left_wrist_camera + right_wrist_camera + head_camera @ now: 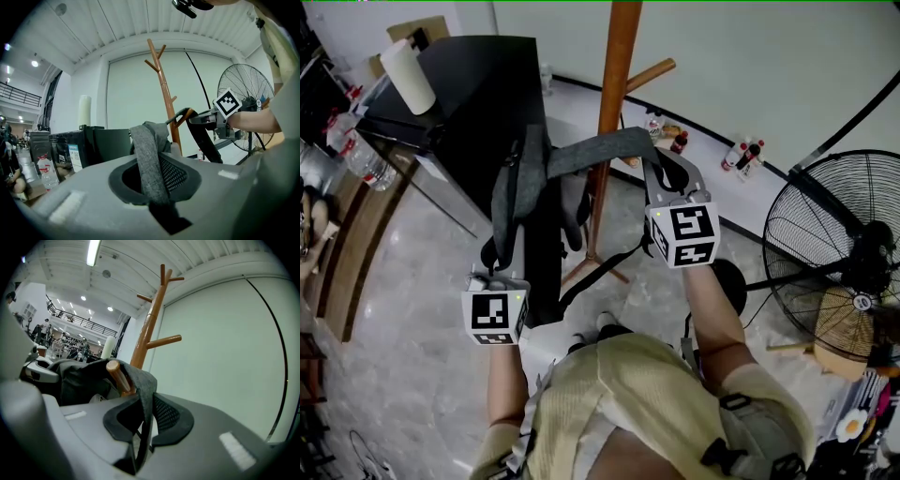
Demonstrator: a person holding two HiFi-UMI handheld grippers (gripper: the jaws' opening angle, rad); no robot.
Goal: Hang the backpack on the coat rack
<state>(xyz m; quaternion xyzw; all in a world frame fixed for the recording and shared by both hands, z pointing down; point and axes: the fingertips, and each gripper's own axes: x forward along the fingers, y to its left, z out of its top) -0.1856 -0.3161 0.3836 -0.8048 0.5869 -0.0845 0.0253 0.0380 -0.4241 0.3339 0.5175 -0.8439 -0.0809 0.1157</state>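
Left gripper (152,176) pinches a grey strap (149,154). Right gripper (143,416) nips the looped strap (148,389) draped over the coat rack's (614,84) peg (116,375). The backpack (539,220) hangs between them, near the pole. Lower evenly, seat the loop behind the peg tip, then release.

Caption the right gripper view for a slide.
Right gripper clamps the backpack's grey strap, looped over a peg of the wooden coat rack.
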